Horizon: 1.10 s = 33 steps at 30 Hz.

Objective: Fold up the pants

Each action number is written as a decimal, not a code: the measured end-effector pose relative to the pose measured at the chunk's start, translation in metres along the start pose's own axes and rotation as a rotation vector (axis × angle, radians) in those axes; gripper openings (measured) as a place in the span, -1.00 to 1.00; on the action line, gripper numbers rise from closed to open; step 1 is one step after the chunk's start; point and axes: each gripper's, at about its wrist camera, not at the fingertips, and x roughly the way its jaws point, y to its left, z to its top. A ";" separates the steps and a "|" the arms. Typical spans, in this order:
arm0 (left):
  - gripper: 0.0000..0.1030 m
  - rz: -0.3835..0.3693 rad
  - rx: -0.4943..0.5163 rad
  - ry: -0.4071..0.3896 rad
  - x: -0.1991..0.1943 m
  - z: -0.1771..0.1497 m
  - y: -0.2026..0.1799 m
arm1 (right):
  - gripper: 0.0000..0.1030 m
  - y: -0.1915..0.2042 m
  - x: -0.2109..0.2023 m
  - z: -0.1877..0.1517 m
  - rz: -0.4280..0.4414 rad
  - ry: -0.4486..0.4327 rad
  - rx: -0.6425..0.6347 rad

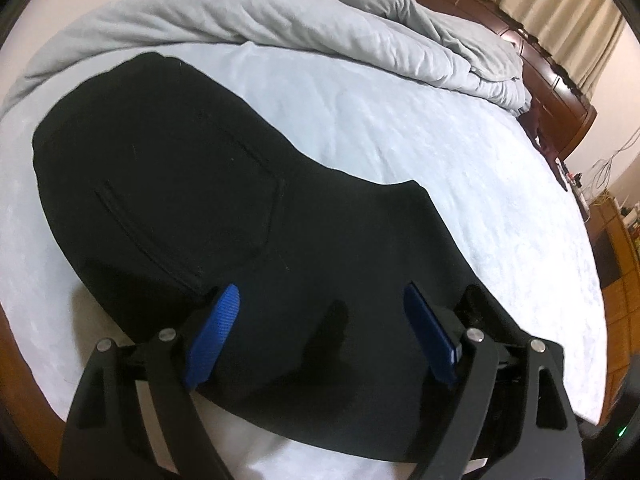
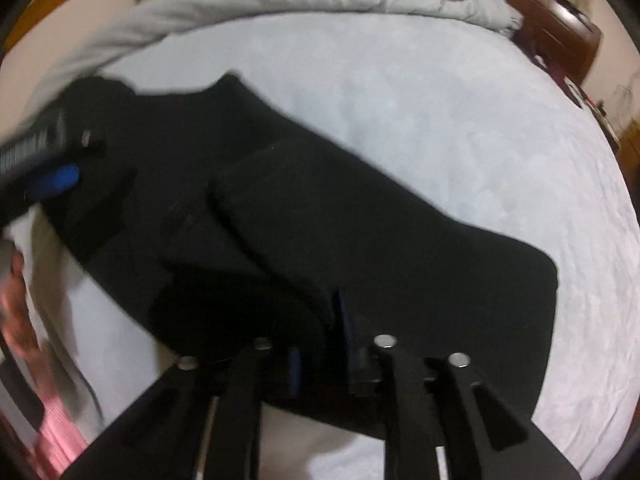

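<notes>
Left wrist view: left tongs (image 1: 320,312) spread wide, empty, over black pants (image 1: 180,168) on bed (image 1: 440,152); right tongs (image 2: 320,344) part-open, grip unclear; square edges before creasing

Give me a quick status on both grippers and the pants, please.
Left gripper open above the black pants. Right gripper partly open, nothing visibly gripped. Pants partly folded on the bed. Nothing in the way.

Each gripper (image 1: 320,320) is built of black linkage arms joined by round silver pins, with ribbed blue pads (image 1: 214,336) on its fingers. At nine o'clock in the right wrist view, a pink ribbed sleeve (image 2: 56,436) is worn.
</notes>
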 end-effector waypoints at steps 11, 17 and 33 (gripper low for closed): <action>0.68 -0.224 0.003 0.209 0.017 -0.021 -0.036 | 0.08 -0.100 -0.054 -0.046 0.346 -0.077 0.336; 0.71 -0.175 0.100 0.297 0.036 -0.044 -0.074 | 0.08 -0.167 -0.067 -0.079 0.261 -0.113 0.470; -0.51 -0.049 0.207 0.288 0.061 -0.054 -0.105 | 0.09 -0.200 -0.055 -0.100 0.237 -0.131 0.542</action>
